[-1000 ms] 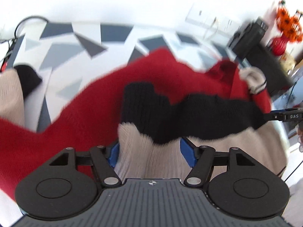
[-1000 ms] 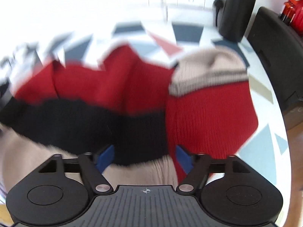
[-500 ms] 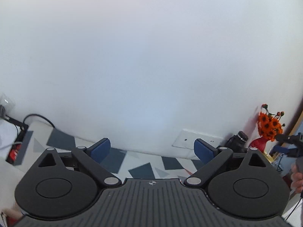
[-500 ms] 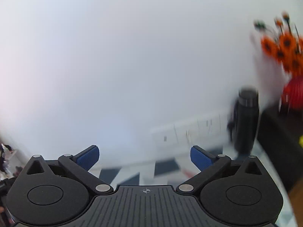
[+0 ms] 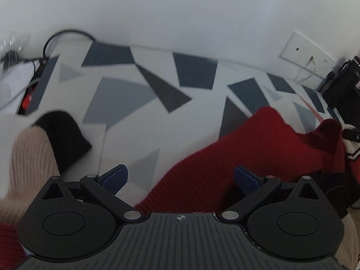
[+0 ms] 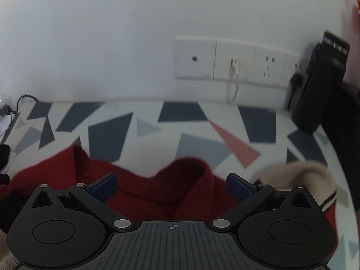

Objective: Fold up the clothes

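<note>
Left gripper: we are holding the left gripper [image 5: 181, 178] with its blue-padded jaws spread wide and nothing pinched between them.
Right gripper: we are holding the right gripper [image 6: 172, 185] spread just as wide, its blue pads [image 6: 237, 185] pressing on nothing.
Garment: the red, black and beige ribbed knit sweater [image 5: 258, 153] is lying loose on the counter [image 5: 139, 90], right under and just ahead of both grippers.
Red panel: in the right wrist view we are looking over rumpled red knit [image 6: 157, 186] rising in folds between the jaws.
Beige cuff: a beige cuff with a dark stripe [image 6: 315, 175] is curling up just right of the right gripper.
Left sleeve end: a beige ribbed part with a black band [image 5: 60, 135] is lying to the left of the left gripper, apart from the red panel.
Counter: we are seeing a white cover printed with grey, blue and pink angular patches.
Wall: a row of white wall sockets [image 6: 236, 60] is sitting beyond the counter, a white cable hanging from one.
Far right: a tall black device [image 6: 319, 85] is standing against the wall.
Far left: a black cable [image 5: 65, 36] is looping at the counter's back edge.
</note>
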Action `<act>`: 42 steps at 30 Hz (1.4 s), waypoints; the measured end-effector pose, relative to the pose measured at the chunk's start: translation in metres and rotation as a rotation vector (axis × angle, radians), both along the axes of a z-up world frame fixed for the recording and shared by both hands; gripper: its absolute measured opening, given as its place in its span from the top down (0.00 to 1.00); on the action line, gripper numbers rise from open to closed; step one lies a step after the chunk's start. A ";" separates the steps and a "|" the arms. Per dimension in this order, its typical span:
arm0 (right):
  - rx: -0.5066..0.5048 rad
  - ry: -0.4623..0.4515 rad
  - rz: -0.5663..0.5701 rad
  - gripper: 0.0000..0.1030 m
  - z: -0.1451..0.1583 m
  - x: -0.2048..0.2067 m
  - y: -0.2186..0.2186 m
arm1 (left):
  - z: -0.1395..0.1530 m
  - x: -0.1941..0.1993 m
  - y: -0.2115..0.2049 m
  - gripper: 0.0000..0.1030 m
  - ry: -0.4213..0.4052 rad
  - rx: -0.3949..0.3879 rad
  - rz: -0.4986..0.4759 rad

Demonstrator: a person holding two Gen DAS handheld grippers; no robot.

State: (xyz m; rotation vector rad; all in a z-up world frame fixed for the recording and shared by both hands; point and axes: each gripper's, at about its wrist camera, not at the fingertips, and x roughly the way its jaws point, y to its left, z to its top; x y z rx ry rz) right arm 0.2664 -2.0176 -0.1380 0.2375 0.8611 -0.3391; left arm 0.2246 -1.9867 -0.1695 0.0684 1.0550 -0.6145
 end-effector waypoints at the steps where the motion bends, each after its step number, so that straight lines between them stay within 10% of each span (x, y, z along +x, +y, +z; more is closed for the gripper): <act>1: 0.019 0.028 -0.020 0.01 -0.014 0.001 0.001 | -0.010 0.000 0.001 0.00 0.028 0.015 0.011; 8: -0.004 0.200 -0.020 0.01 -0.076 0.000 0.032 | -0.017 -0.014 -0.008 0.00 -0.063 0.078 -0.084; 42: -0.123 0.002 -0.091 0.01 -0.082 -0.013 0.053 | -0.035 -0.033 -0.004 0.00 -0.265 0.050 -0.081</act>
